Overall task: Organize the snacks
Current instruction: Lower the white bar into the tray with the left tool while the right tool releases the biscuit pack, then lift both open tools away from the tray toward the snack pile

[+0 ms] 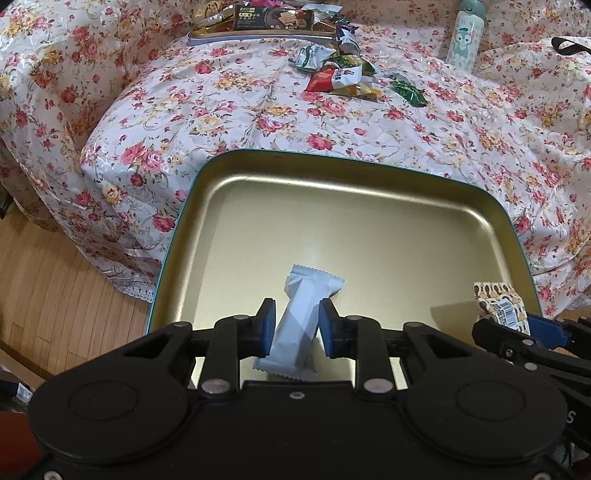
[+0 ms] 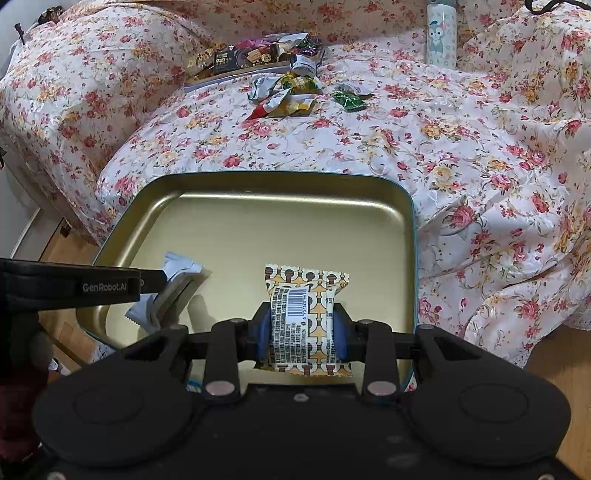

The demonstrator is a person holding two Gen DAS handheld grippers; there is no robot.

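My left gripper (image 1: 293, 325) is shut on a white snack packet (image 1: 301, 314) and holds it over the near part of a gold tin tray (image 1: 369, 206) with a teal rim. My right gripper (image 2: 301, 325) is shut on a brown-and-yellow patterned snack packet (image 2: 303, 314) with a barcode, over the same tray (image 2: 277, 221). The right gripper and its packet (image 1: 498, 306) show at the right edge of the left wrist view. The left gripper's arm and the white packet (image 2: 173, 284) show at the left of the right wrist view.
A pile of loose wrapped snacks (image 1: 343, 70) lies on the floral cloth (image 1: 406, 129) beyond the tray. A second tray with boxed snacks (image 1: 273, 20) sits at the back. A pale cartoon bottle (image 1: 463, 33) stands at the back right. Wooden floor (image 1: 55, 295) lies left.
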